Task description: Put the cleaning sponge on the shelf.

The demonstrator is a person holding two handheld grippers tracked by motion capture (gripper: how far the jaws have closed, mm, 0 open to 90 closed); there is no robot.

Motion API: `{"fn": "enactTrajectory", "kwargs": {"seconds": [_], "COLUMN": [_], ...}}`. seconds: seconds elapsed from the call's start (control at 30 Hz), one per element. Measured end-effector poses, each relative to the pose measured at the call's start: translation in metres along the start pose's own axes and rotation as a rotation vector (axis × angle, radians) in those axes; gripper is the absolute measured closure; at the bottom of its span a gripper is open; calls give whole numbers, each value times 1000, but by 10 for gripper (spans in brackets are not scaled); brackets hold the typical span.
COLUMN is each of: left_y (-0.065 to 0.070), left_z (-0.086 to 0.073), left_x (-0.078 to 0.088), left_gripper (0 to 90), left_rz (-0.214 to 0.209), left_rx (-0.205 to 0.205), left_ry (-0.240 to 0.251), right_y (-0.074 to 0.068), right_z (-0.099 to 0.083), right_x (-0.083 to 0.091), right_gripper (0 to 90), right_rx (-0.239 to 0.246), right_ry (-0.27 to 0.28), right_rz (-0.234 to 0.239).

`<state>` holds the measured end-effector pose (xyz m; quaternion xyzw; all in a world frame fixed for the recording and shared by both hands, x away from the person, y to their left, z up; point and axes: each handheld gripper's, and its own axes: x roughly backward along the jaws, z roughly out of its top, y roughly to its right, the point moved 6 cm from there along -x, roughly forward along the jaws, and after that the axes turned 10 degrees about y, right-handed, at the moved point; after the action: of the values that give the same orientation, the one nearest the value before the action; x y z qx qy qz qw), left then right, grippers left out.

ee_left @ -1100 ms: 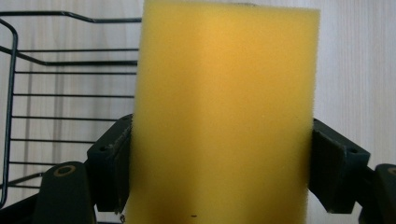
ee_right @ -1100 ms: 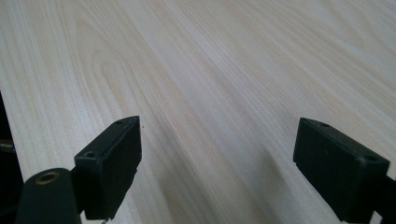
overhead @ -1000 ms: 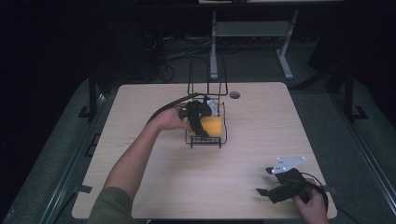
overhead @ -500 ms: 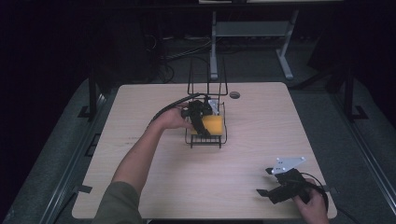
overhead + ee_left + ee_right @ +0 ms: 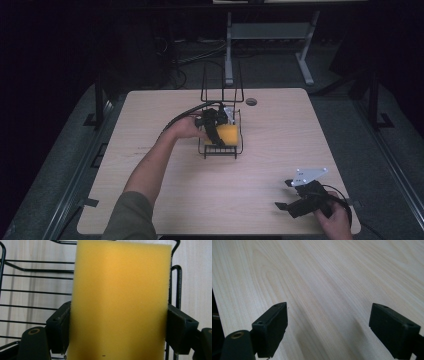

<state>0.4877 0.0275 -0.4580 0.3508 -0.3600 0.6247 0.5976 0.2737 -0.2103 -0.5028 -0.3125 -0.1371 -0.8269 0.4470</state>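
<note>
Left gripper (image 5: 216, 131) jaws pinch yellow sponge (image 5: 120, 302) over black wire basket (image 5: 221, 150), right gripper (image 5: 329, 332) jaws spread wide above bare table (image 5: 280, 135)

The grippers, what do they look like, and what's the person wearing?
Both grippers are black, each with two blocky fingers bearing small round holes. The right gripper carries a pale grey three-cornered plate on top and a black cable. A black cable also loops from the left gripper. The left arm wears an olive-green sleeve.
</note>
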Motion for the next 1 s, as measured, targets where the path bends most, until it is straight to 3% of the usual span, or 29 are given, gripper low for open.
{"fn": "enactTrajectory", "kwargs": {"seconds": [0.63,1.0], "left_y": [-3,-3], "left_z": [1,4], "left_x": [1,8], "left_gripper": [179,180], "left_rz": [10,30], "left_rx": [20,22], "left_ry": [11,48], "right_y": [-1,-1], "right_z": [0,0], "right_x": [-2,-3], "right_gripper": [150,150], "right_rx": [0,4], "right_ry": [0,-5], "right_rz": [6,12]}}
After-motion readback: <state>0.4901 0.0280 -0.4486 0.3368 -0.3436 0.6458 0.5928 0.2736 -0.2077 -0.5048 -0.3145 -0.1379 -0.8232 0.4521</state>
